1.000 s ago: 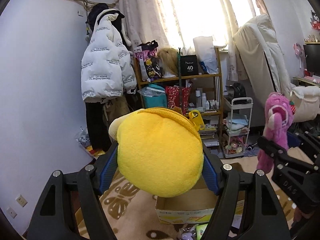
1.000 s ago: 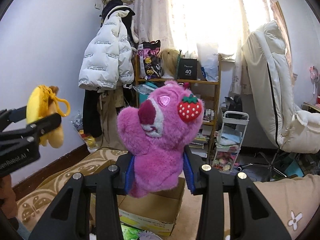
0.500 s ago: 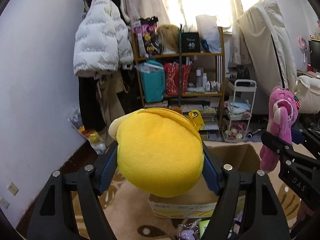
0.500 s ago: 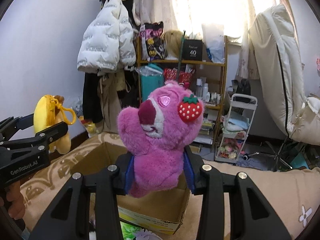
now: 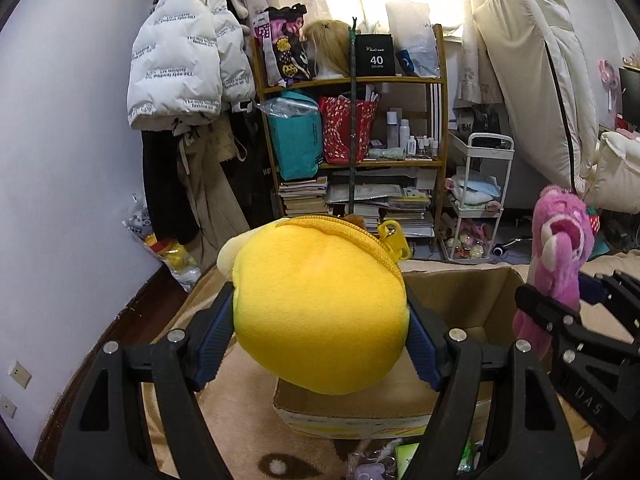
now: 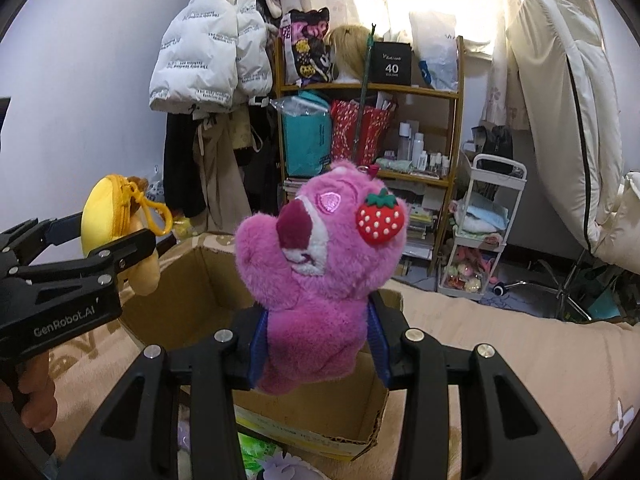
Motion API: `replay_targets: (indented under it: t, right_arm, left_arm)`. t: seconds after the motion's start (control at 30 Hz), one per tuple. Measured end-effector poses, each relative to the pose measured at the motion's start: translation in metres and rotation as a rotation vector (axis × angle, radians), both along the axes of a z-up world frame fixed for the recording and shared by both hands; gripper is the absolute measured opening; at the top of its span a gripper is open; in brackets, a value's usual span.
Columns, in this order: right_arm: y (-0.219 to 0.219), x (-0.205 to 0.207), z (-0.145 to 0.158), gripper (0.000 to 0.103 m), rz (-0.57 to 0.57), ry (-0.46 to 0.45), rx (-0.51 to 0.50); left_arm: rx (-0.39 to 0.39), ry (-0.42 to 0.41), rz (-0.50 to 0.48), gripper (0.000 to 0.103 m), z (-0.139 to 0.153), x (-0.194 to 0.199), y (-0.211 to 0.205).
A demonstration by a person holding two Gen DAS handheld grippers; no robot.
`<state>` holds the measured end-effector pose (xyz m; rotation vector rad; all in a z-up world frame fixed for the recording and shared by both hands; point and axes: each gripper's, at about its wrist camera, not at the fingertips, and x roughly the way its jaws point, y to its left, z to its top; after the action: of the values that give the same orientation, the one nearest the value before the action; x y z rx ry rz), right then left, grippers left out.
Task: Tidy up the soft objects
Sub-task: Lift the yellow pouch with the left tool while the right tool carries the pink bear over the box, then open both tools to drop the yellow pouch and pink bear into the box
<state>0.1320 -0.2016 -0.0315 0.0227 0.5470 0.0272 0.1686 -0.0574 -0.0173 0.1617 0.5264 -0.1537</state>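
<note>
Two toys are riding over the cardboard box (image 6: pixel 208 280): we are pinching the yellow pouch (image 5: pixel 320 312) left, the pink bear (image 6: pixel 320 264) right, aiming to release centered inside.

right gripper (image 6: pixel 316 344) clamps a pink plush bear (image 6: pixel 320 280) above an open cardboard box (image 6: pixel 200 280).

yellow plush pouch (image 5: pixel 320 312) zipped, aloft | pink plush bear (image 6: pixel 320 280) upright, aloft

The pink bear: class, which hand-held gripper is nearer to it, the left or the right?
Right. The right hand-held gripper is clamped on the pink bear, above the cardboard box. The left hand-held gripper is off to the bear's side, holding a yellow pouch.
</note>
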Motion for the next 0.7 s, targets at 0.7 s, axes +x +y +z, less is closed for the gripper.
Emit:
replay_targets:
  t: [0.7]
  right_arm:
    - [0.009,0.007,-0.025,0.046,0.007,0.069,-0.046]
  left_arm:
    - [0.039,0.045,-0.087,0.078,-0.027,0.007,-0.019]
